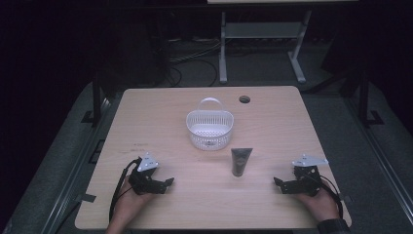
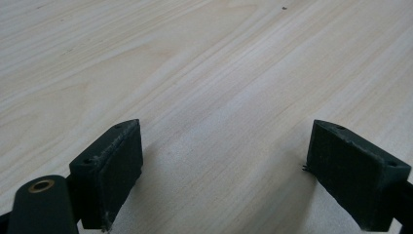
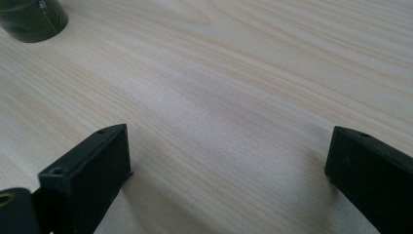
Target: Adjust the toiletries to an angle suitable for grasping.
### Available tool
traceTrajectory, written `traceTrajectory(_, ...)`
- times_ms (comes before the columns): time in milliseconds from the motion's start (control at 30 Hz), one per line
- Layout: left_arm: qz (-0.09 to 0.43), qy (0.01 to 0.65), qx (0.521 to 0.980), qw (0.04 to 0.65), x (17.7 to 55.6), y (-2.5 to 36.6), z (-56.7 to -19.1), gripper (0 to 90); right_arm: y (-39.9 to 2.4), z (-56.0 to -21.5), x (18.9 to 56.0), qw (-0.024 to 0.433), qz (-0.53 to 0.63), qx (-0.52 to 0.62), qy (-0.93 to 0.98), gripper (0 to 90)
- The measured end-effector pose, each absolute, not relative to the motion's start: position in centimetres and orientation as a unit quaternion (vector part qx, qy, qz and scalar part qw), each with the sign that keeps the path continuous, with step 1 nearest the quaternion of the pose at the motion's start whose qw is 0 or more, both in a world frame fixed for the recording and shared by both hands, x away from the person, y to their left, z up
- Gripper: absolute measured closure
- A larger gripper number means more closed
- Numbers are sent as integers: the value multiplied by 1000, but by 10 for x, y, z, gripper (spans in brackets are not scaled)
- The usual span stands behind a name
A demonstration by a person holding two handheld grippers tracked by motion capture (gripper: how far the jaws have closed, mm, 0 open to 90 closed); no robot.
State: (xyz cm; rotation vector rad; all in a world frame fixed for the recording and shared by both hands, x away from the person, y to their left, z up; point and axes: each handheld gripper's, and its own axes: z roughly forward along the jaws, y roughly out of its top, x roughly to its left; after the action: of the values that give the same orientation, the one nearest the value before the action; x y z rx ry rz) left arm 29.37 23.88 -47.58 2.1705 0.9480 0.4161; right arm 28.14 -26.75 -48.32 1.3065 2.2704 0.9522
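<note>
A pale wooden worktop (image 1: 160, 112) carries a white perforated basket (image 1: 209, 127) with a raised handle, standing at mid-width toward the far side, and a round cable hole (image 1: 244, 99) beyond it near the far edge. Just in front of the basket, slightly to its right, lies a dark tube (image 1: 240, 161). Its long axis runs near to far: the flat crimped end points toward the basket and the rounded cap end toward the person.

The left gripper (image 1: 168, 182) rests low on the near left of the worktop, its jaws aimed inward toward the middle. The right gripper (image 1: 276, 182) sits on the near right, jaws aimed inward as well. Bare wood lies between each gripper and the tube, with nothing in the way.

The left gripper view (image 2: 221, 161) shows both black jaws spread wide, released, with bare wood grain between them. The right gripper view (image 3: 226, 168) likewise shows the jaws apart and holding nothing; in its upper left corner the tube's dark rounded end (image 3: 31, 18) appears, well apart from the jaws. The high view alone gives the basket and the tube's full length.
</note>
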Motion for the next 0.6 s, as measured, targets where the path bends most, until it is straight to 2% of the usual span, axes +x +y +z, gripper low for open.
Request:
traceTrajectory(233, 162, 368, 842, 360, 294, 239, -476, 122, -266, -481, 282, 170, 324, 466, 806, 43)
traceTrajectory(267, 162, 368, 842, 360, 294, 239, -476, 122, -266, -478, 281, 171, 326, 466, 805, 148)
traceTrajectory(367, 162, 368, 842, 360, 294, 239, -476, 122, -267, -473, 280, 162, 338, 463, 803, 265)
traceTrajectory(400, 162, 368, 842, 360, 294, 239, -476, 122, -267, -473, 280, 162, 338, 463, 803, 265)
traceTrajectory(433, 162, 368, 842, 360, 294, 239, -476, 122, -267, -469, 278, 160, 349, 457, 802, 386)
traceTrajectory(467, 162, 368, 842, 360, 294, 239, -476, 122, -266, -466, 277, 160, 355, 452, 803, 436)
traceTrajectory(500, 162, 368, 842, 360, 294, 239, -476, 122, -266, -466, 277, 160, 355, 452, 803, 436)
traceTrajectory(533, 162, 368, 842, 360, 294, 239, -476, 122, -266, -463, 276, 161, 360, 448, 802, 486)
traceTrajectory(567, 162, 367, 842, 360, 294, 239, -476, 122, -266, -459, 275, 157, 370, 445, 800, 575)
traceTrajectory(600, 162, 367, 842, 360, 294, 239, -476, 122, -266, -459, 275, 157, 370, 445, 800, 575)
